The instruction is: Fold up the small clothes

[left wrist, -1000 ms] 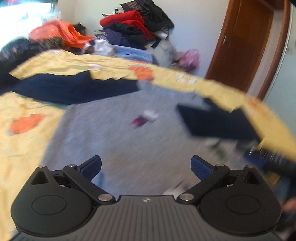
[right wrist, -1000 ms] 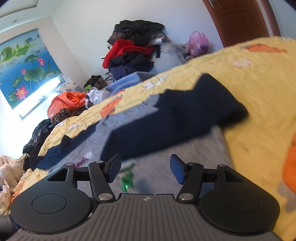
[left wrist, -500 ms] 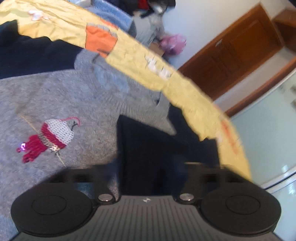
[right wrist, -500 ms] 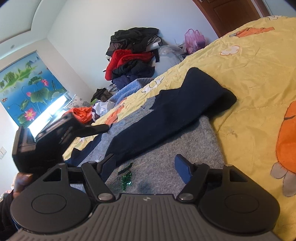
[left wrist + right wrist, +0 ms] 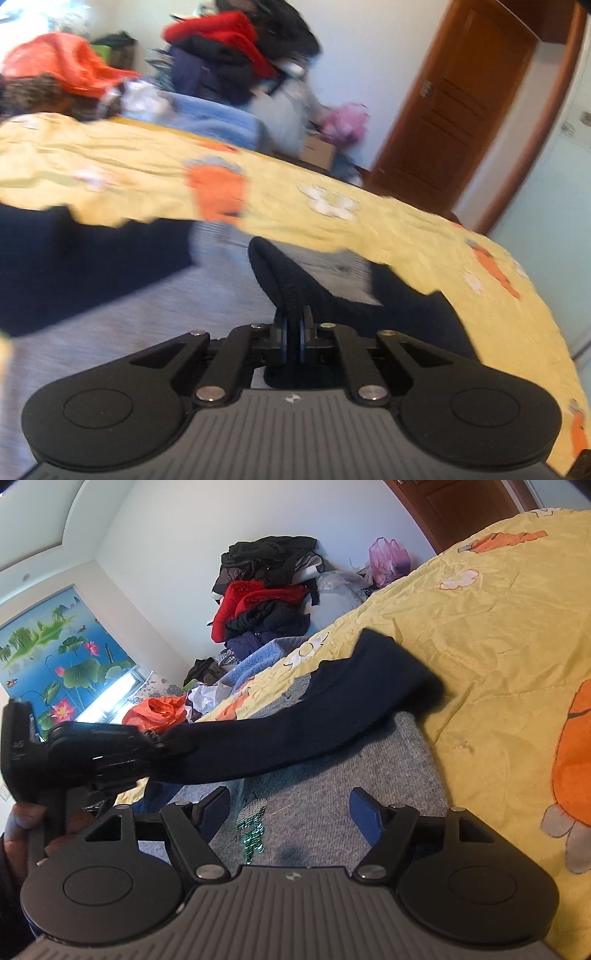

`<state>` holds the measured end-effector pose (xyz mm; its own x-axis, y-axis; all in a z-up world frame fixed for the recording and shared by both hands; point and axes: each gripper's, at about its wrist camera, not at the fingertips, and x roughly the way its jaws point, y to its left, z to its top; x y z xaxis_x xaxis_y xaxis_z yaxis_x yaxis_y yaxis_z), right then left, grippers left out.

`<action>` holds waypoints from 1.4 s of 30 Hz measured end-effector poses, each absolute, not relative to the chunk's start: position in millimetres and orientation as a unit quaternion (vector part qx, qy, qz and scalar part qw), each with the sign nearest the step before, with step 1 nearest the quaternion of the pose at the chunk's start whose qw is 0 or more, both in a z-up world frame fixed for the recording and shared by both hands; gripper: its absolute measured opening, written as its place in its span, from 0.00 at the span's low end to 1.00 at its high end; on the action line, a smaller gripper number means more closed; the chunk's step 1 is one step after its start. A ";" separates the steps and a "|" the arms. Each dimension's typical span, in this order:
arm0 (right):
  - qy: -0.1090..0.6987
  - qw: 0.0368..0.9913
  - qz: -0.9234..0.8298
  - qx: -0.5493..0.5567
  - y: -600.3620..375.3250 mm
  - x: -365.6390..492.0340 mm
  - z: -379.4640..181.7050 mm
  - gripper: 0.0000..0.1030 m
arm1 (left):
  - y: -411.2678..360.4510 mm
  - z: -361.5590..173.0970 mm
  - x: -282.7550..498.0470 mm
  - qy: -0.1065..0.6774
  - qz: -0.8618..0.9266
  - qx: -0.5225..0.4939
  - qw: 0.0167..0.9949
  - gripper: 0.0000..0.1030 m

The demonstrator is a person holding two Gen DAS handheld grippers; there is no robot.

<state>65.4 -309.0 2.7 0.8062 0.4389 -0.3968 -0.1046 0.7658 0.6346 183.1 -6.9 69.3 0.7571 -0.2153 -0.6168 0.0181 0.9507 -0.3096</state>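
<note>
Left wrist view, nearest first: the left claw (image 5: 294, 334) is pinched together on the cuff end of a navy sleeve (image 5: 291, 284), a thin fold of knit caught between the blue pads; its jaws have just been closing, and the fabric sits between them. From the right wrist view that sleeve (image 5: 314, 716) hangs lifted in a long, sagging span from the left claw (image 5: 166, 744) back to the shoulder of a grey sweater (image 5: 332, 786), which lies flat on the bed (image 5: 498, 627) over its yellow cover. Near that camera the right claw (image 5: 290, 808) stands apart, empty, low over the grey body beside a patch of green sequins (image 5: 253, 829).

The sweater looks soft and limp, a thickish knit, light enough for one claw but prone to stretch and drag the body along if pulled hard. A cuff or hem edge is the sensible hold, since doubled ribbing gives the pads something to bite; the sequinned patch is better avoided.

Farther off, the other navy sleeve (image 5: 74, 258) lies spread to the left, and beyond the bed a heap of clothes (image 5: 266, 587) is stacked against the far wall.
</note>
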 end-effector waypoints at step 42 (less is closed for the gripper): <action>0.333 0.937 0.111 -0.006 -249.5 197.5 11.5 0.96 | 280.7 46.2 131.7 0.191 0.199 -0.342 0.898 0.86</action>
<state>197.5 -249.5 11.5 0.7543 0.2035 -0.6242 -0.2111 0.9754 0.0630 131.7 280.7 46.2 0.8482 0.2274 -0.4785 -0.4879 0.6871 -0.5383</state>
